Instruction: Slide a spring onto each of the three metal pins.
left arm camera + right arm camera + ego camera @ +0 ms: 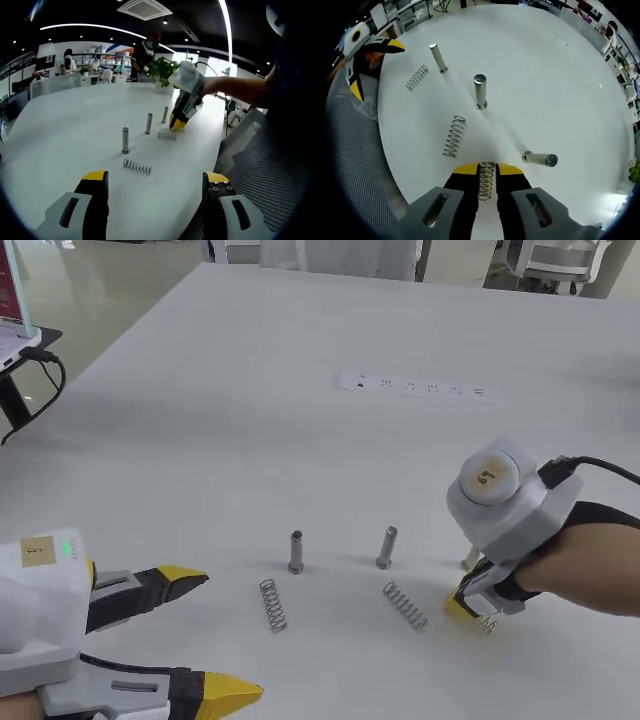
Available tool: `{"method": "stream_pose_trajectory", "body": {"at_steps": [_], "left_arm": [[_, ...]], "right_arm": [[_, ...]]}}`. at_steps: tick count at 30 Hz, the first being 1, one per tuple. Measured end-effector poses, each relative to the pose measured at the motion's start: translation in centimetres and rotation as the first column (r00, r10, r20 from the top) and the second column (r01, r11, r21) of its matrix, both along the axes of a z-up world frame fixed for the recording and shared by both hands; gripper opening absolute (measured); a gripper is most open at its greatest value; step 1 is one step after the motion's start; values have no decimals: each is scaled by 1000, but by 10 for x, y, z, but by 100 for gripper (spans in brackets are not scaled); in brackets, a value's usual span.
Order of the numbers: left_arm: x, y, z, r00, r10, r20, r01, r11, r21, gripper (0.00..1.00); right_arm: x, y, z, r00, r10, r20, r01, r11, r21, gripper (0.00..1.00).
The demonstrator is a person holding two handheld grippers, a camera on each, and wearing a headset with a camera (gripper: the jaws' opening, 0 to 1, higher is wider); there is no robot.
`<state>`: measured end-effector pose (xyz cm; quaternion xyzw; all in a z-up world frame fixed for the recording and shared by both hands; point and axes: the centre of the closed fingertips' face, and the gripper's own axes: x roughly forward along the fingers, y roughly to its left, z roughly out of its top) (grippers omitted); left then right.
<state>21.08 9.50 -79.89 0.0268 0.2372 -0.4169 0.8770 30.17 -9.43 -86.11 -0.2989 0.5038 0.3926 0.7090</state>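
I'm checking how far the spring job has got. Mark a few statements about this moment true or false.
1. Three pins stand on the table. True.
2. The right gripper is shut on a spring. True.
3. Two loose springs lie on the table. True.
4. Every pin already wears a spring. False: all three pins are bare.
5. The left gripper grips a pin. False: its jaws are wide open with nothing between them.
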Motion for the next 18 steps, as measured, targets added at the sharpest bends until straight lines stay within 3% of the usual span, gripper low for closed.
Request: {"method": "stream_pose_trajectory", "body": {"at_steps": [18], "left_arm": [[2,3,-1,1000,6,1,-6,1000,-2,72]], "right_arm": [[-2,-2,-1,999,-11,-37,10,1000,-29,11]]}}
